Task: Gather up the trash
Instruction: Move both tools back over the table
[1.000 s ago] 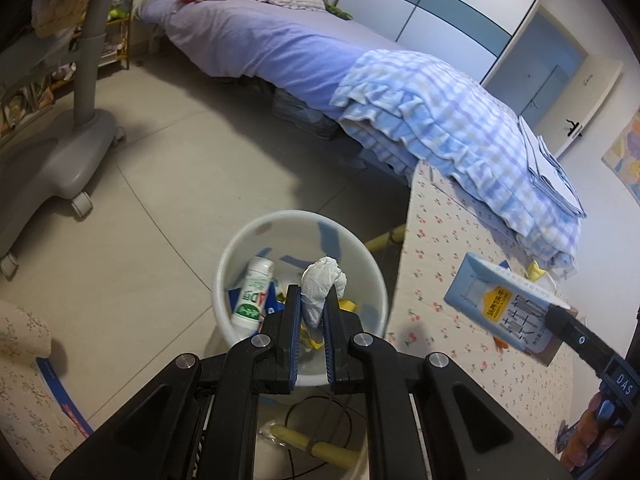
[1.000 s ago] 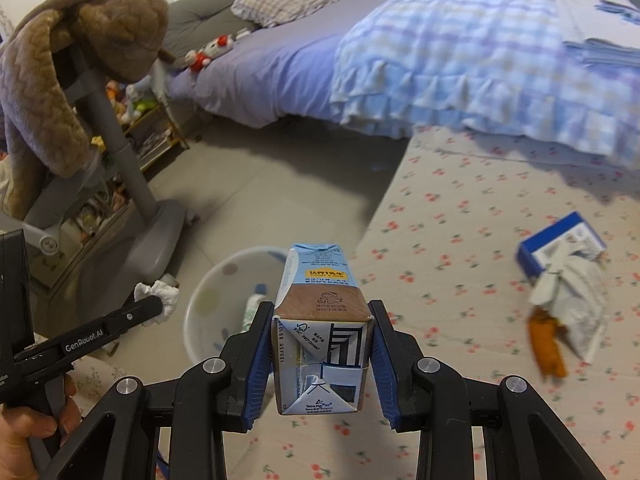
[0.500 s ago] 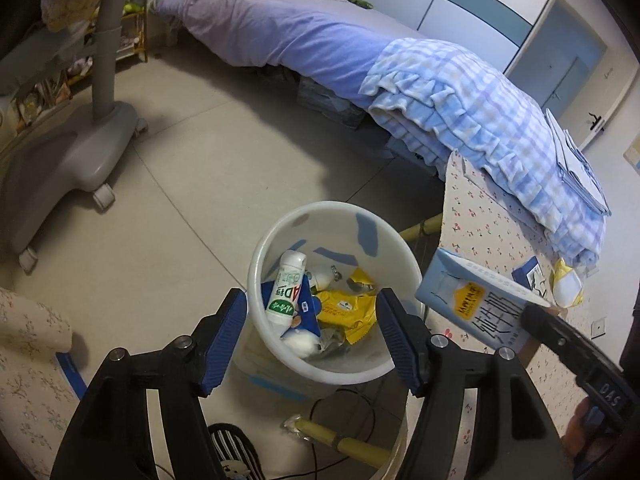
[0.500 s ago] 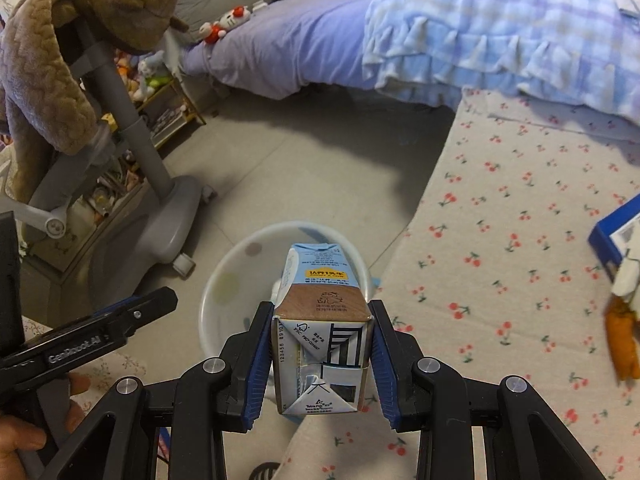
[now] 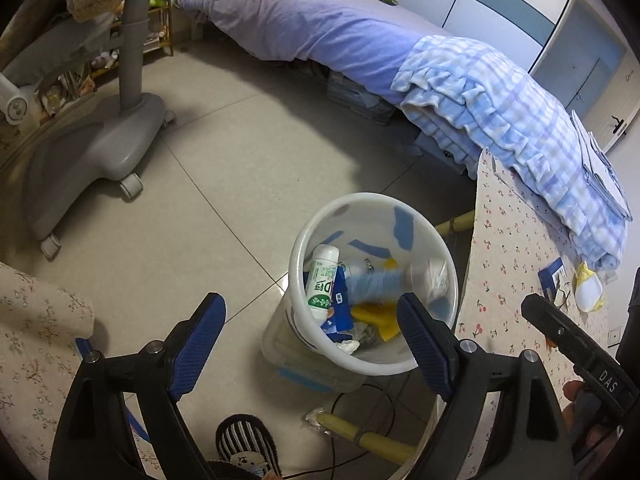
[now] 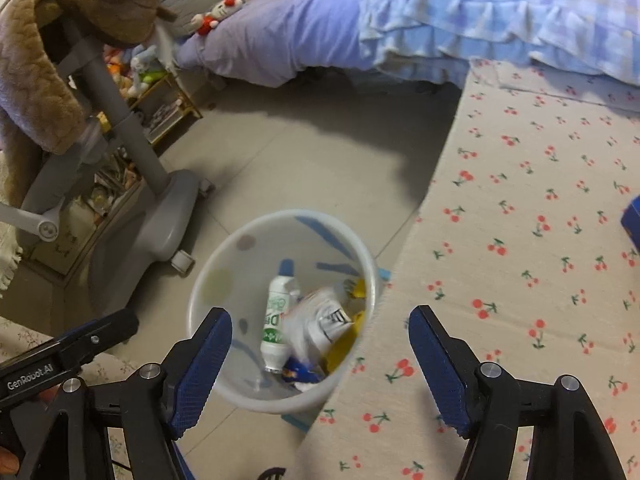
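Note:
A white bin (image 5: 320, 220) (image 6: 224, 264) stands on the tiled floor beside the cherry-print table. Inside lie a white and green bottle (image 5: 322, 284) (image 6: 276, 316), yellow wrappers and a crumpled tissue (image 5: 347, 346). The blue milk carton (image 5: 376, 284) (image 6: 320, 320) is a blur inside the bin, free of any grip. My left gripper (image 5: 310, 334) hangs over the bin's near side, jaws still opening, nothing between them. My right gripper (image 6: 320, 360) is above the bin and table edge, jaws opening and empty.
The cherry-print table (image 6: 520, 240) (image 5: 504, 264) carries a blue box (image 5: 552, 276) and a yellow and white wrapper (image 5: 588, 288). A grey wheeled stand (image 5: 100, 152) and a bed (image 5: 320, 28) lie beyond. A striped slipper (image 5: 246, 446) and yellow table legs sit below.
The left gripper opened and the tissue dropped into the bin. The right gripper moved over the bin, opened, and the carton fell in.

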Tool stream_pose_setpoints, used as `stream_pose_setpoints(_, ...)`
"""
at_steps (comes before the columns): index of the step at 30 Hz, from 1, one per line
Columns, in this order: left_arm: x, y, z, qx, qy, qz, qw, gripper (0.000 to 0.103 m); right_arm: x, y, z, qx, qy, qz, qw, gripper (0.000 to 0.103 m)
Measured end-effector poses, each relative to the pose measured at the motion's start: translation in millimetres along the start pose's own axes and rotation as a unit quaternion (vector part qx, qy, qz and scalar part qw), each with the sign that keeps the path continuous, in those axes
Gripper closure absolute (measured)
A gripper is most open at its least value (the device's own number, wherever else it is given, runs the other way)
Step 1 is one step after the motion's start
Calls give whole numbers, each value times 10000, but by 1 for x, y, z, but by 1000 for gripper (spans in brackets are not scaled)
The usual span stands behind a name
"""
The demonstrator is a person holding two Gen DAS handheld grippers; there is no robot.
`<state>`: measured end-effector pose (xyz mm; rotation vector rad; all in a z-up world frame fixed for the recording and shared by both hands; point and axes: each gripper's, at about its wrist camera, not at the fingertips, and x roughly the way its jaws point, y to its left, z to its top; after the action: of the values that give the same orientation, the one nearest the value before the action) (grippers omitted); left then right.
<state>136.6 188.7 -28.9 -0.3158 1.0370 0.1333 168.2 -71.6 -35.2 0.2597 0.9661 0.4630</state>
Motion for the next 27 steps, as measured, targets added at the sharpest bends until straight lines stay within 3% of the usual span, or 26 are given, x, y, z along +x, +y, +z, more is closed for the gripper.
stream_pose_setpoints(13, -1, -36, -10, 212, 186, -144, 9995, 13, -51, -42, 0, 147, -229, -659, 9975, 17)
stream_pose_setpoints(27, 1, -108, -22, 608, 300, -365, 9970, 13, -114, -112, -6, 527, -328, -1245, 9903, 15)
